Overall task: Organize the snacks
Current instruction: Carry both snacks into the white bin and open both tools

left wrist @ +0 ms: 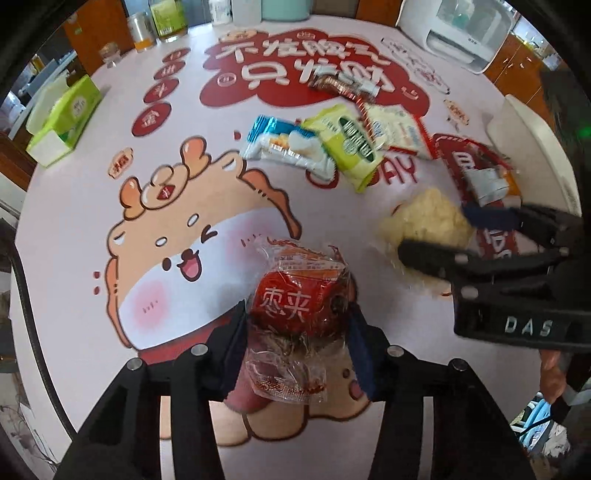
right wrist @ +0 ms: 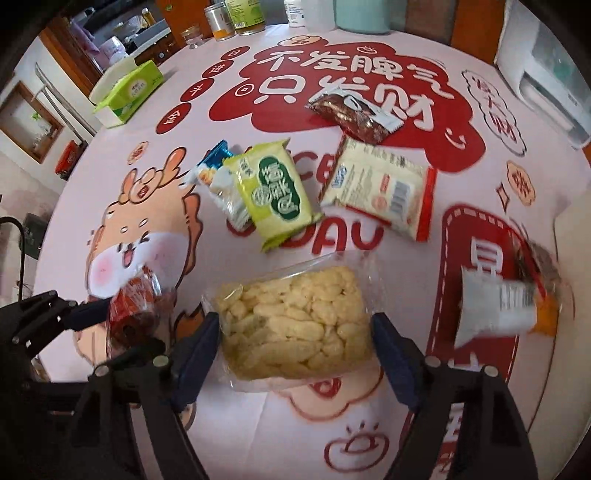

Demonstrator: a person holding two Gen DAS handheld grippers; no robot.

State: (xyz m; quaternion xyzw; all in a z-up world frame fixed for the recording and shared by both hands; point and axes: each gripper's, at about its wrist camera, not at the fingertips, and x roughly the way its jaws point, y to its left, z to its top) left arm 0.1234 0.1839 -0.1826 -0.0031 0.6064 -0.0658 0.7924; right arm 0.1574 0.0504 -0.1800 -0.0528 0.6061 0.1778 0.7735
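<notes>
Left hand-held gripper (left wrist: 297,325): both blue pads sit against the sides of a red date snack (left wrist: 295,299) in clear crinkled wrap; grip is on. The pack sits low over the cartoon deer print on the surface (left wrist: 74,206), and whether it rests on the cloth cannot be told.

Right hand-held gripper (right wrist: 295,332): jaws wide, straddling a clear bag of pale yellow puffed pieces (right wrist: 295,325). Pads lie at the bag's two sides; firm pressing cannot be told from either view. The bag lies on the surface, just right of the red snack.

To the right of the puffed bag: a blurred white and orange packet (right wrist: 502,310) on the red printed panel, near the surface edge.

Middle ground: a green-yellow packet (right wrist: 275,195) overlaps a blue and white packet (right wrist: 218,181) on its left. Just to the right, apart from them, lies a cream packet with a red edge (right wrist: 384,188).

Farther: a dark brown packet (right wrist: 354,110) on the big red print with white characters.

Far left: green tissue box (right wrist: 127,92). Far edge: cans and bottles (right wrist: 236,16), a small glass jar (right wrist: 192,37). Far right: white appliance (right wrist: 546,81).
</notes>
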